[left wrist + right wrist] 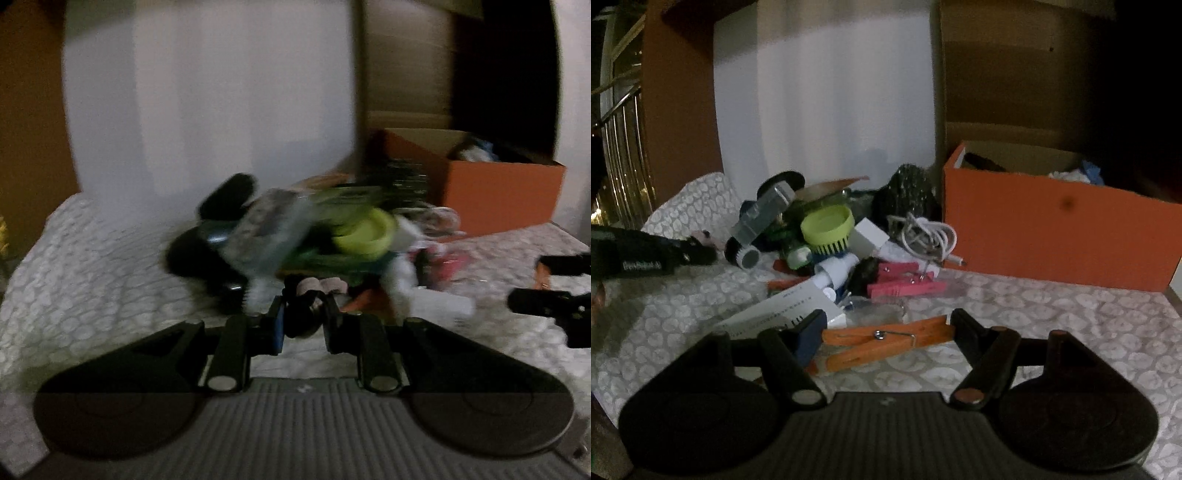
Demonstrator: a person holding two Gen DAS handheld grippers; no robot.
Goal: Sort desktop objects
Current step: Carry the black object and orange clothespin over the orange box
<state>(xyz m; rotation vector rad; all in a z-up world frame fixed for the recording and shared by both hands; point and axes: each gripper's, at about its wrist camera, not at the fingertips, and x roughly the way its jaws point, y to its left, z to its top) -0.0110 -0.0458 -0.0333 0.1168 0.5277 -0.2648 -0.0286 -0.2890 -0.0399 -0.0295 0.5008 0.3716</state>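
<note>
A heap of small objects lies on the patterned cloth: a green-capped brush (pixel 827 230), a white cable (pixel 929 236), pink clothespins (pixel 905 282), a white tube (pixel 783 308). My right gripper (pixel 886 334) holds an orange clothespin (pixel 882 341) crosswise between its fingers, low over the cloth. My left gripper (pixel 304 317) is closed on a small dark-and-pink object (pixel 310 295) at the near edge of the heap; this view is blurred. The left gripper shows in the right wrist view (pixel 698 253), the right gripper in the left wrist view (pixel 554 288).
An open orange box (pixel 1052 229) with some items inside stands at the back right; it also shows in the left wrist view (pixel 498 192). A white wall panel and a brown cardboard wall stand behind the heap. A metal rack (pixel 620 147) is at far left.
</note>
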